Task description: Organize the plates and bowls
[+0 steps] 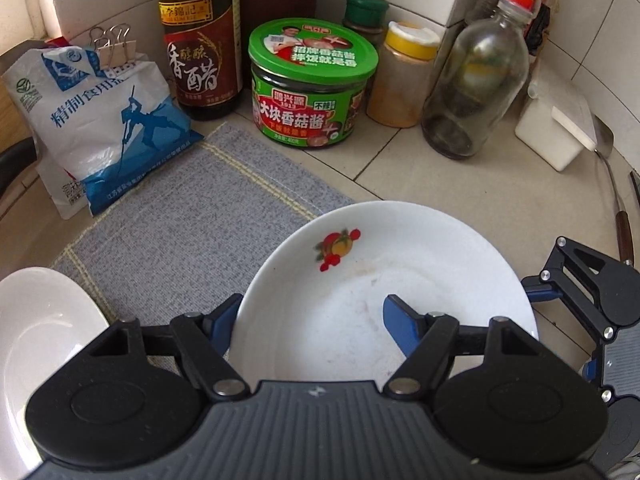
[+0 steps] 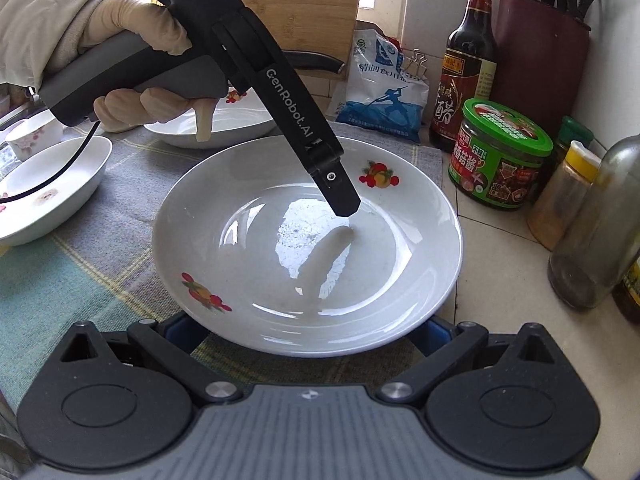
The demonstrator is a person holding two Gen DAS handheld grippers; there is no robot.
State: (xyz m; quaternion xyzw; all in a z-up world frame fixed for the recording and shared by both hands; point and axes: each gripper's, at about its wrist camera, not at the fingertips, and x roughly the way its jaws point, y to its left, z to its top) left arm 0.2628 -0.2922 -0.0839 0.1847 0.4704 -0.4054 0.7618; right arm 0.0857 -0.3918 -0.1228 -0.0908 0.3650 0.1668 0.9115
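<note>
The left gripper (image 1: 308, 322) has its fingers (image 1: 400, 330) spread astride the rim of the fruit-printed plate (image 1: 400, 264): one finger lies over the plate's well, the other just outside the rim on the mat side. There is a clear gap on both sides of the rim, so nothing is pinched yet. In the right wrist view the same plate (image 2: 248, 216) sits partly on the grey mat (image 2: 100, 240) and partly on the tiled desk (image 2: 500, 280), straight ahead of the right gripper (image 2: 308, 330). That gripper's fingers are also spread, and the plate's near edge overhangs them; whether either pad touches the underside is hidden.

Beyond the left gripper's fingers and off to their left, three more dishes lie separately on the mat: a shallow white plate (image 2: 224, 124), an oblong bowl (image 2: 52, 188) and a small flowered cup (image 2: 32, 136). None sits on another.

As a judgement, the organizing is at an early stage: no stack is visible, and the first plate is only being approached for a grasp. Gathering and nesting all the pieces remains.
</note>
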